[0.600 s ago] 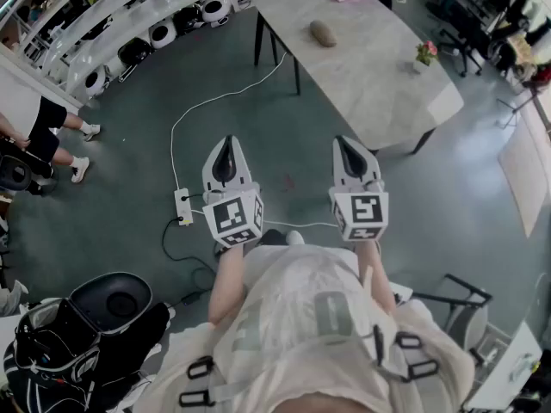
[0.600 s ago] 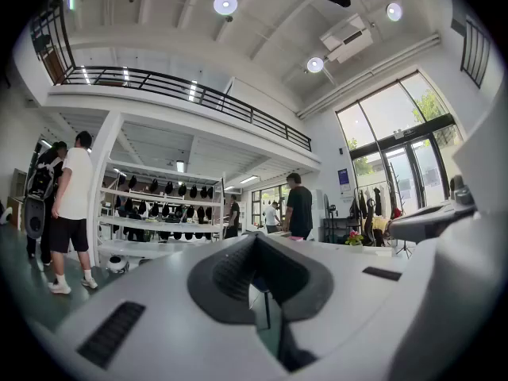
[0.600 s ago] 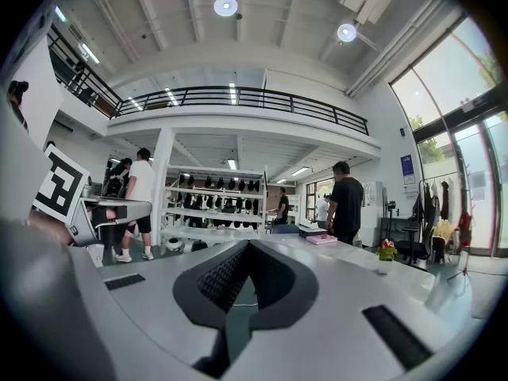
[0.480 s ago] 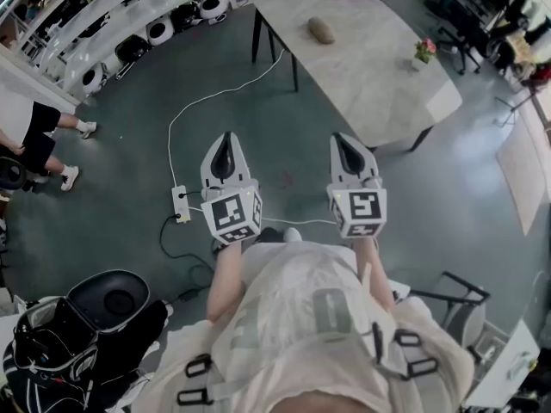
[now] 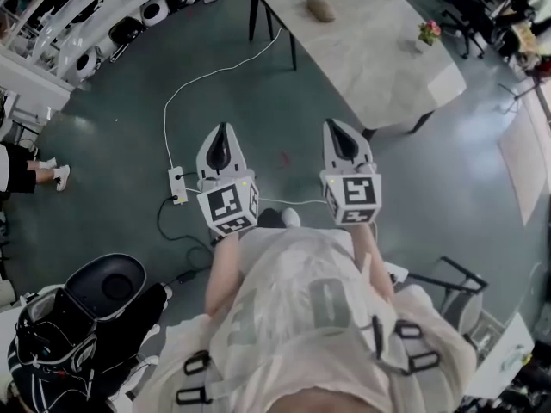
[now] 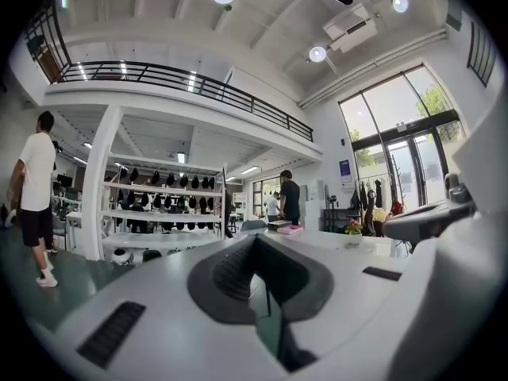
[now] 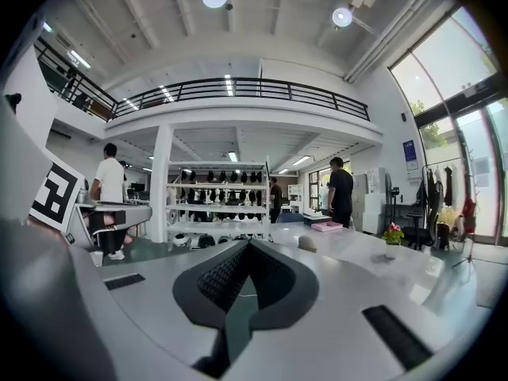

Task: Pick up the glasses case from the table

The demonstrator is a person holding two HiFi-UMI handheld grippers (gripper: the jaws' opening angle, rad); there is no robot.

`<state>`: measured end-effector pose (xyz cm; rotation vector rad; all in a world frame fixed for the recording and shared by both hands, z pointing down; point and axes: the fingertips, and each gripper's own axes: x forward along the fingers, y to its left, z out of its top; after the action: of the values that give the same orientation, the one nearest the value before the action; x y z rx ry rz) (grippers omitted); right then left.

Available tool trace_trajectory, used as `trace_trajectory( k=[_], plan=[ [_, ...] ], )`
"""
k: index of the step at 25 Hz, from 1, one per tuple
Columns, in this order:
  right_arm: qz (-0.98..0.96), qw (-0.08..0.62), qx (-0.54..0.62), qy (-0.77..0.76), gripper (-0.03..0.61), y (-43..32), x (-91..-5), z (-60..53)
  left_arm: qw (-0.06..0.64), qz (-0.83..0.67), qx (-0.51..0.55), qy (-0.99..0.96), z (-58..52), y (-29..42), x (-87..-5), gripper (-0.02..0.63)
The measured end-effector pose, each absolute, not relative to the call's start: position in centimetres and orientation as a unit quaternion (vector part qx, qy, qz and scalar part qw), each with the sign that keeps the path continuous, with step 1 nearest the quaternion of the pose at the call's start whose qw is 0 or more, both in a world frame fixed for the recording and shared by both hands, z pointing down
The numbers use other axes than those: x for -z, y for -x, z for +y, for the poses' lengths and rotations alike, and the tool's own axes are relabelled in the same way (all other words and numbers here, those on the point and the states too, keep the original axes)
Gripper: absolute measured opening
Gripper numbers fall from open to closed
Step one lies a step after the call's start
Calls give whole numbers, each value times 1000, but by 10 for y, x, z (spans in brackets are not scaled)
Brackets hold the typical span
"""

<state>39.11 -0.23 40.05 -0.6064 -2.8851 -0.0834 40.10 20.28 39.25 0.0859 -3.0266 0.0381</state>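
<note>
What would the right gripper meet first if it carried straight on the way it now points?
Most likely the near end of the table, short of the glasses case; the right gripper aims near its left edge, though, so it could slip past.

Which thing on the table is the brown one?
The glasses case, rounded and brown, lying on the table; the flower pot stands by its edge, the flat pink item at its far end.

The left gripper [image 5: 223, 131] and right gripper [image 5: 334, 125] were held out ahead of the torso, side by side and apart, pointing forward and slightly downward. Left gripper: jaws together, nothing between them. Right gripper: the same, closed and empty. The 2 marker cubes faced upward, left [image 5: 229, 210] and right [image 5: 351, 200].
</note>
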Motion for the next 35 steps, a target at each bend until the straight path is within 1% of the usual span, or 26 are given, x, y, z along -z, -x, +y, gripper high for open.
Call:
trace_trajectory(
  k=[3,8,10,16,20,24,31,35],
  plan=[
    [-976,62,42,204,2,-390,-392,-9,50,-998,-18,-30,201,-402,-387,2],
    [-976,-63,-1,208,2,-389,-329,-6,26,-999,-8,-17,209,-397,-367,2],
    [-975,-85,-5,206,2,-386,-320,-7,18,-1000,-5,-15,213,-394,-361,2],
    [-974,-82,-1,213,2,-360,-328,16,-7,-1000,-10,-12,238,-366,-352,2],
    [-971,-65,3,229,2,-332,-342,26,-15,-1000,6,-23,245,-335,-351,2],
    [-971,-57,29,230,2,-299,-357,32,-26,-999,-3,-34,251,-300,-351,2],
    [-975,-48,7,215,2,-232,-358,28,-31,-998,-6,-51,244,-211,-355,2],
    [-978,-42,14,206,2,-181,-358,22,-26,-997,-8,-78,229,-151,-356,2]
  ],
)
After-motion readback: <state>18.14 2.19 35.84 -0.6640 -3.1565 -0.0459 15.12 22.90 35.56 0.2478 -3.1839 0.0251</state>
